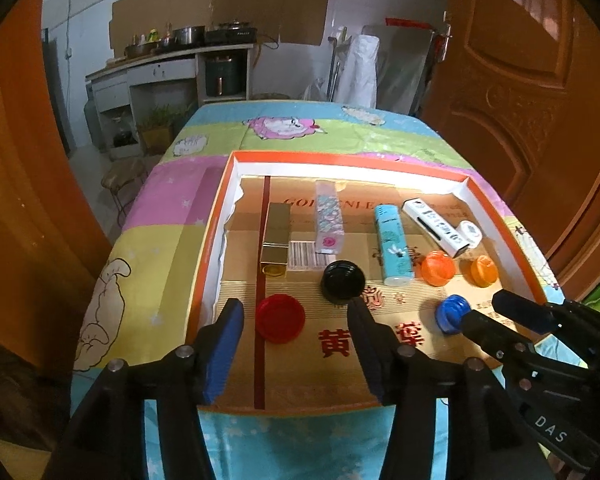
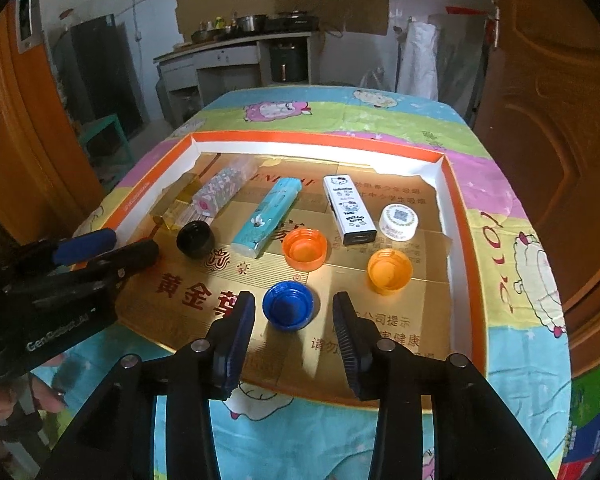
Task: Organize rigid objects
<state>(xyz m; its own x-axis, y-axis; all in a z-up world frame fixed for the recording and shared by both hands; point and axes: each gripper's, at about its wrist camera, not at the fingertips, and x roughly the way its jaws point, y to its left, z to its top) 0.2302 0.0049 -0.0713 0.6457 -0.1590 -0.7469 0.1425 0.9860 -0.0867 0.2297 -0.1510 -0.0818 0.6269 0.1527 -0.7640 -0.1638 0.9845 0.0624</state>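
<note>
Tray [image 1: 496, 204] on table, holding 4 boxes in back and 6 caps in front. Left gripper [image 1: 296, 312] spread wide around red cap [image 1: 281, 319], touching nothing. Right gripper [image 2: 294, 312] likewise wide around blue cap [image 2: 287, 305].

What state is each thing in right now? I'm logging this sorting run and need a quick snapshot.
left gripper: open, red cap between fingers
right gripper: open, around blue cap
red cap: flat on tray
blue cap: opening up
black cap: closed top up
orange caps: openings up
white cap: closed top up
four boxes: lying flat
</note>
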